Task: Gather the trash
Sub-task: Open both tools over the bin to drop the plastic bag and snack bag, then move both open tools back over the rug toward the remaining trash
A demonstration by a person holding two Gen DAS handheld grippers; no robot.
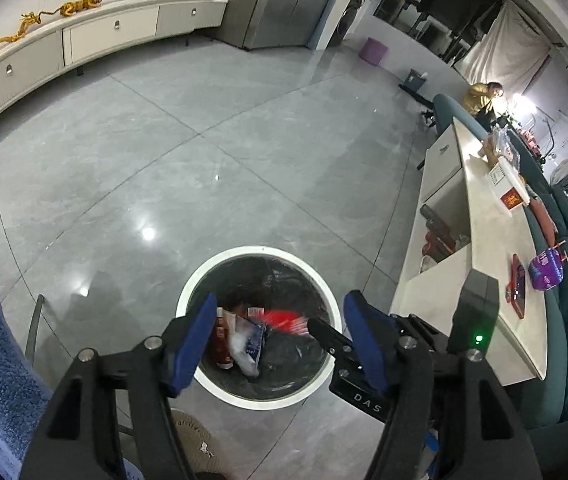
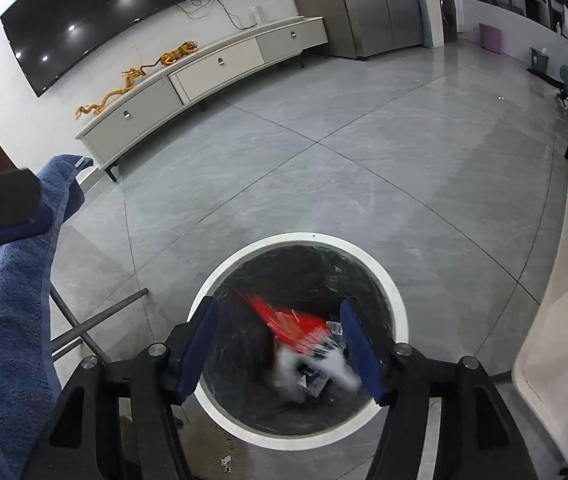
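Both tools hang over the same round, white-rimmed trash bin (image 1: 259, 398) lined with a black bag. The left tool (image 1: 280, 344) has its blue pads spread apart with nothing pressed between them; the right tool (image 2: 280, 344) stands likewise open and grips nothing.

Below the right tool's pads a red wrapper (image 2: 284, 322) and a white-and-blue packet (image 2: 316, 368) show as a motion-blurred smear inside the bin's mouth. The left view gives the contents more sharply — a small red-labelled bottle (image 1: 222, 338) standing at the bin's left wall, the white-and-blue packet (image 1: 250, 342) beside it, the red wrapper (image 1: 284, 320) blurred at the right. It also shows the right tool's black body, with a green light, coming in from the right.

A blue towel (image 2: 12, 304) hangs at the left edge of both views; only the right view shows grey metal bars (image 2: 96, 320) beside it.

Further off, the left view alone shows a long white worktop (image 1: 484, 216) on the right carrying a purple packet (image 1: 546, 270) and a red box (image 1: 511, 200). Across the grey tiled floor (image 2: 324, 168) stands a low white cabinet (image 2: 212, 76) bearing golden figurines (image 2: 132, 76) — and only the right view shows the wall-mounted television (image 2: 116, 12) above it.
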